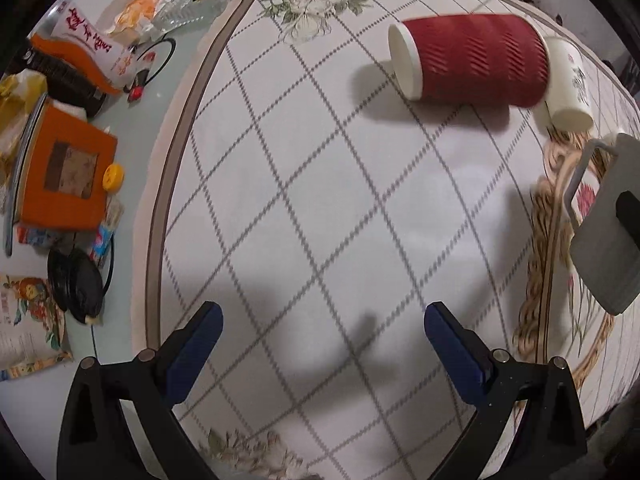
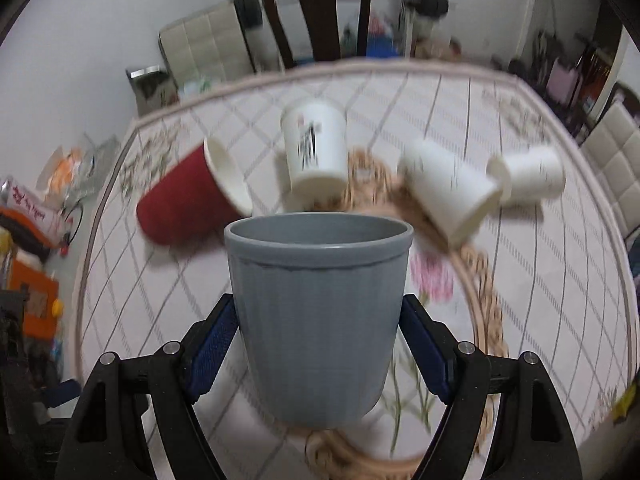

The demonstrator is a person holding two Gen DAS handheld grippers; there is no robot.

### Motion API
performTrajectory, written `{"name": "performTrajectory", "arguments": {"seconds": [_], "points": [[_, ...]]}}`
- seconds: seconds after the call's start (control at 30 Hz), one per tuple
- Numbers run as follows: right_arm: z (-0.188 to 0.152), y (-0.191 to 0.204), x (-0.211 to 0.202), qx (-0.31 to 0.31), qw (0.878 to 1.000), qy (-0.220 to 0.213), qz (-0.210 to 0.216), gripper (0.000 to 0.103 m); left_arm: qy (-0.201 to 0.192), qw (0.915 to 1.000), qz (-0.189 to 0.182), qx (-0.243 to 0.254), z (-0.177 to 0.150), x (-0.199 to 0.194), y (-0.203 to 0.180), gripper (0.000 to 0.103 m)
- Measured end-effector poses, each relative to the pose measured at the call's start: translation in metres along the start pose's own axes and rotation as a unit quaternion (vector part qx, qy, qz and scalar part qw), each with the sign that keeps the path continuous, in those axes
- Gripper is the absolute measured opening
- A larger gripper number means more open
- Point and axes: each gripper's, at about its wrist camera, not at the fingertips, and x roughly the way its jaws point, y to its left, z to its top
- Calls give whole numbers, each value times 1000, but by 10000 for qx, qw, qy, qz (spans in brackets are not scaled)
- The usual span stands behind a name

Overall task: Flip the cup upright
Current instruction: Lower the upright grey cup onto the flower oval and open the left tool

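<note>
My right gripper (image 2: 318, 344) is shut on a grey ribbed cup (image 2: 318, 312), held upright with its mouth up, just above the table. The same grey cup (image 1: 608, 224) shows at the right edge of the left wrist view, tilted. My left gripper (image 1: 322, 332) is open and empty, low over the tablecloth. A red ribbed paper cup (image 1: 472, 62) lies on its side ahead of it; it also shows in the right wrist view (image 2: 188, 200).
Three white paper cups lie tipped: one printed (image 2: 316, 148), two plain (image 2: 452, 192) (image 2: 532, 172). The printed one touches the red cup (image 1: 568, 80). Clutter sits left of the cloth: an orange box (image 1: 64, 184), bags, a black mouse (image 1: 76, 284). A chair (image 2: 316, 12) stands behind.
</note>
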Motion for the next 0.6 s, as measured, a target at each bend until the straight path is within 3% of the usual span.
{"name": "performTrajectory", "arguments": {"seconds": [0.13, 0.3, 0.43, 0.6], "points": [[0, 6, 11, -58, 9981, -565, -236, 83, -96, 10000, 5, 9, 12, 10, 1, 103], [-17, 18, 25, -235, 9955, -847, -364, 83, -141, 9998, 22, 128, 6, 15, 1, 103], [-34, 16, 17, -343, 9953, -840, -348, 83, -203, 9994, 65, 278, -9, 13, 0, 103], [-48, 13, 14, -343, 9976, -499, -329, 85, -349, 9988, 103, 341, -30, 0, 2, 103]]}}
